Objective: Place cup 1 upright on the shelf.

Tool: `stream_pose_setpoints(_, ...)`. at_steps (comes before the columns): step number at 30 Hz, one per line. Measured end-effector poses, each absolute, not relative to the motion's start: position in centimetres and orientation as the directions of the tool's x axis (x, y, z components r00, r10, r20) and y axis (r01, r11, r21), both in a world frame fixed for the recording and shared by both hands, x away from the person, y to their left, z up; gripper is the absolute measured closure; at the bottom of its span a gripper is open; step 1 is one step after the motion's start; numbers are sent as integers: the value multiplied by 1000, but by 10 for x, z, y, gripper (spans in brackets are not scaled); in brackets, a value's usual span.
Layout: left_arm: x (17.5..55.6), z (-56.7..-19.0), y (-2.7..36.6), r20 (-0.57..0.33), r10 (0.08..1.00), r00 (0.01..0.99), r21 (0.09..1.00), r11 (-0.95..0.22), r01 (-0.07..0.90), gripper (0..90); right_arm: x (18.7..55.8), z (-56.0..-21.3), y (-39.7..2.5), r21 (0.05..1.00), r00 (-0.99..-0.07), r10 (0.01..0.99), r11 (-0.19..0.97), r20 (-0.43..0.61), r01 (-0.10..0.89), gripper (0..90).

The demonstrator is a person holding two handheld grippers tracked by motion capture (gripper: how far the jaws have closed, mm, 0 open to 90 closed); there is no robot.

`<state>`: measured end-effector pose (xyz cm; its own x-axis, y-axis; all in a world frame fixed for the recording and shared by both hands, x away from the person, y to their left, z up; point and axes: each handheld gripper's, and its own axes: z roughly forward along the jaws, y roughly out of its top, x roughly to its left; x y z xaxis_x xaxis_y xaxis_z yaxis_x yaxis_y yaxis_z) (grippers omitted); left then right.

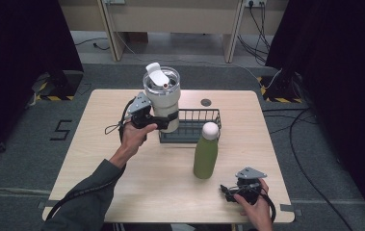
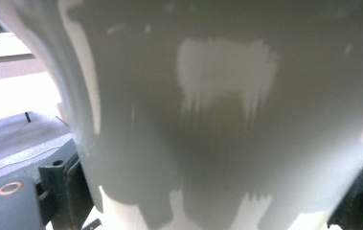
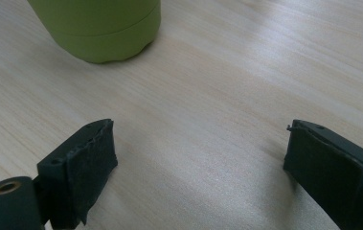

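tumbler base behind left tongs

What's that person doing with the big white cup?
A person is holding the big white tumbler with the left hand-held gripper, its jaws clamped around the lower part. The tumbler is at the left end of a black wire basket on the wooden table. A green bottle stands upright in front of the basket. The right hand-held gripper rests open near the table's front edge, holding nothing.

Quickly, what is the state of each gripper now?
Left gripper: closed on the white tumbler.
Right gripper: open, holding nothing, low over the table.
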<state>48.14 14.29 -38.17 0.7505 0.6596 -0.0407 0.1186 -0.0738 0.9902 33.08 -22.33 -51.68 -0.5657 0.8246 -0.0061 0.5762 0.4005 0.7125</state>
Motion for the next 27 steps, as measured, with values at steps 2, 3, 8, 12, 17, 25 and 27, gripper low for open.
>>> stream_pose_setpoints(2, 483, -382, 142, -43, 663, 747, 990, -71, 120, 110, 331, -517, -223, 712, -565, 825, 400, -6, 577, 105)
stream_pose_setpoints(3, 487, -382, 141, -49, 664, 746, 990, -65, 123, 110, 331, -517, -223, 712, -565, 825, 401, -7, 576, 105)
stream_pose_setpoints(8, 493, -382, 137, -44, 668, 743, 990, -70, 121, 110, 331, -517, -223, 712, -564, 826, 399, -5, 578, 105)
stream_pose_setpoints(12, 500, -383, 134, -50, 672, 739, 990, -63, 124, 110, 331, -517, -223, 712, -566, 825, 401, -7, 576, 105)
stream_pose_setpoints(17, 505, -388, 132, -58, 677, 734, 990, -56, 130, 110, 331, -517, -223, 712, -565, 825, 400, -6, 576, 105)
stream_pose_setpoints(25, 512, -392, 127, -56, 683, 728, 990, -54, 127, 110, 331, -517, -223, 712, -565, 825, 400, -6, 576, 105)
stream_pose_setpoints(27, 515, -394, 125, -51, 687, 725, 990, -60, 127, 110, 331, -517, -223, 713, -566, 825, 401, -6, 576, 105)
